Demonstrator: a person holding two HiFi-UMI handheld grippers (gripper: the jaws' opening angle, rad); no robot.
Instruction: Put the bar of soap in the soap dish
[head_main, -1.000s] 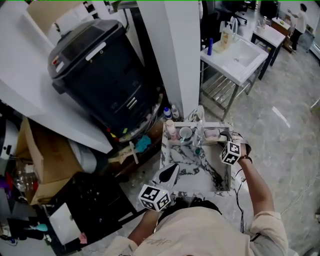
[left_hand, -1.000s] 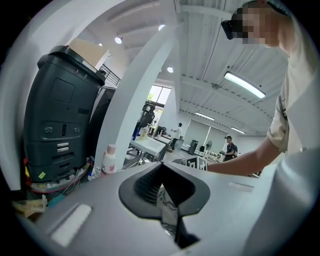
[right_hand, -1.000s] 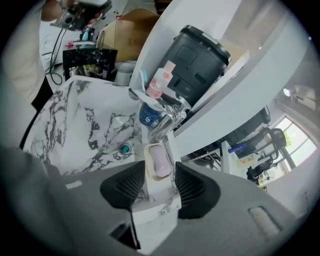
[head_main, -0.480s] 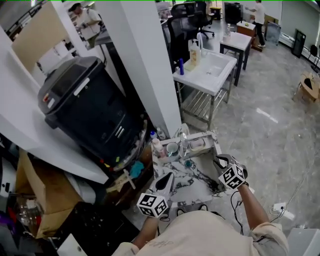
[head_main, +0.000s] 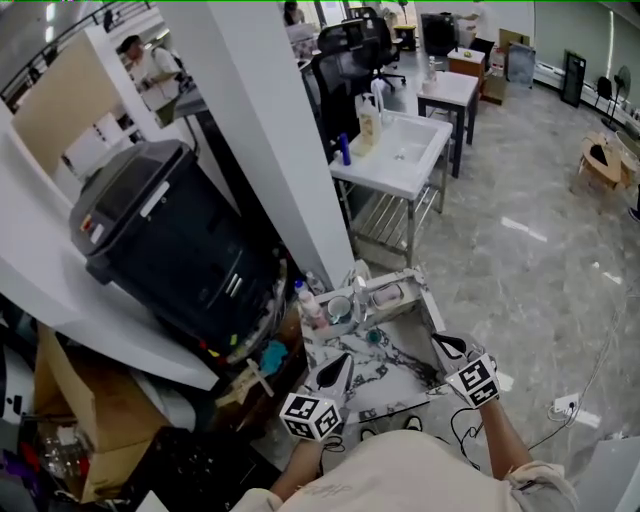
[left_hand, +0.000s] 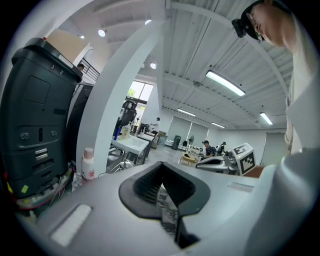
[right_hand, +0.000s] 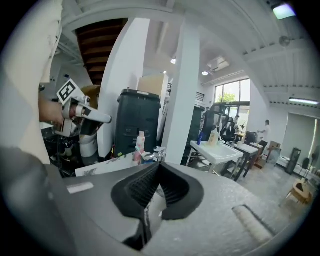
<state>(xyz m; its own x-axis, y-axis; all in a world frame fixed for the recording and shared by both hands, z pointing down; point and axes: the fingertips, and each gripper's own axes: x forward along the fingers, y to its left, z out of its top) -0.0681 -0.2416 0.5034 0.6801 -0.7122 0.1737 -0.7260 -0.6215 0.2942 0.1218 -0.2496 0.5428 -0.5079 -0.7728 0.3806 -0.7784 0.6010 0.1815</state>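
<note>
**A:** Where is your bar of soap?

**B:** It looks like the small pale pink shape in the soap dish, at the far edge of the marble counter, just beside the tap.

**A:** And your grippers?

**B:** Your left gripper has its jaws pressed together on nothing. Your right gripper is the same, shut and empty. Both hang over the counter's near edge, well apart from the dish.

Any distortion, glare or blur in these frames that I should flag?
Head view: wide-angle bending makes the white pillar lean; lighting is even and the picture is sharp. Left gripper view: fisheye circle with black corners; the ceiling light strip is bright, with little glare. Right gripper view: same fisheye; the window is washed out.
</note>
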